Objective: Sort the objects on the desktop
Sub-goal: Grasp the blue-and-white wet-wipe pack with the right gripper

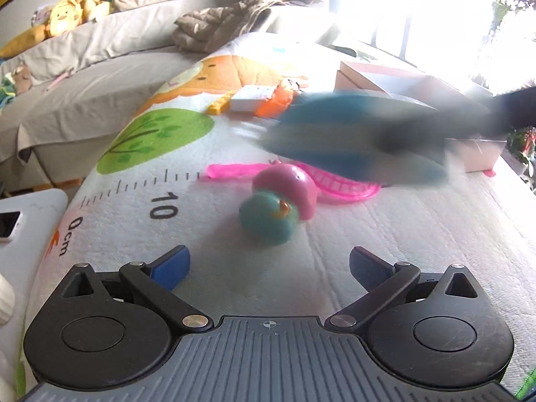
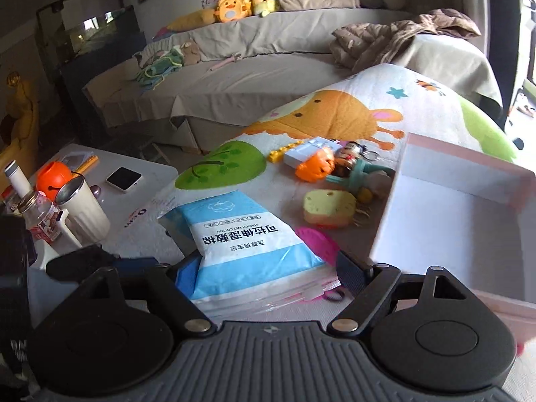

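Right gripper [image 2: 268, 268] first: its blue-padded fingers [image 2: 187, 273] stand wide on either side of a flat blue-and-white plastic pack of cotton wipes [image 2: 248, 244], and whether the pads actually press the pack's edges I can't tell. The pack lies flat on the printed cartoon play mat [image 2: 335, 114], partly over a bright pink plastic piece [image 2: 318, 238]. Just to its right sits the open pale pink cardboard box [image 2: 469, 207], white inside. Beyond the pack there's a yellow holed sponge block [image 2: 330, 207], then an orange pumpkin-faced toy [image 2: 315, 165], a small white box [image 2: 303, 152] and a yellow building brick [image 2: 281, 152] clustered together.

Over to the left gripper [image 1: 268, 268]: jaws spread apart, nothing between them, poised above bare mat. Just ahead of it lies a teal rubber duck with a pink cap [image 1: 278, 206], tipped on its side, touching a pink mesh paddle [image 1: 345, 181]. A blue-and-dark blur [image 1: 361, 134] sweeps across above that paddle.
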Tool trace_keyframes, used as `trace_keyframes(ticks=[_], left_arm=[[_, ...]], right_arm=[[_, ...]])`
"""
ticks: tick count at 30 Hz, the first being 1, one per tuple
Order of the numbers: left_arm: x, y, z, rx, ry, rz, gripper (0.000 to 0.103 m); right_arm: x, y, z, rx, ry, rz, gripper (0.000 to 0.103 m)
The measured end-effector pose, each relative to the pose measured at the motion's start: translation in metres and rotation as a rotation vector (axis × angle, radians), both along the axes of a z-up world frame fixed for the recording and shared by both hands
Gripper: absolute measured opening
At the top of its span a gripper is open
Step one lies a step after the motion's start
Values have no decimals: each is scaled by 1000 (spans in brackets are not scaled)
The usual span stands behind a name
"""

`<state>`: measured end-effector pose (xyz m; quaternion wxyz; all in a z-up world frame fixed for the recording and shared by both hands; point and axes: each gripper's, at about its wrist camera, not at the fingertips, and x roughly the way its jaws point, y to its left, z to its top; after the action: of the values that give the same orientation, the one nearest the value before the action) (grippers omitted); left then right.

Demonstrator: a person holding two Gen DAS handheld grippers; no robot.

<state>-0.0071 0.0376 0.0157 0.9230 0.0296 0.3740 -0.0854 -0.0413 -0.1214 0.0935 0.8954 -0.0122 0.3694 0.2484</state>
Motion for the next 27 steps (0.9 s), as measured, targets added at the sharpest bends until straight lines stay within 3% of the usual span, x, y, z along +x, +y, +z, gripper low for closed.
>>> trace_keyframes(ticks=[6,12,14,18,22,27], left_arm=[[-2,-21,2,22,-4,-35,103],[0,-38,2,31,-7,-51,103],[4,-41,3,36,-16,-48,103],[21,-46,1,58,-23,-21,103],[39,-43,-3,48,-14,11,103],[49,-39,-3,-18,-11,-8,103]], right_arm=[[-61,-67,-16,-31,-33,-169,83],[-76,-112,-48,-18,-5,-349,84],[-76,-116,-59,-1,11,-356,86],[-80,-112,-61,76,7,-289,100],[-73,-117,-58,139,-1,-304,102],[-57,-130,-67,175,28,-358,103]])
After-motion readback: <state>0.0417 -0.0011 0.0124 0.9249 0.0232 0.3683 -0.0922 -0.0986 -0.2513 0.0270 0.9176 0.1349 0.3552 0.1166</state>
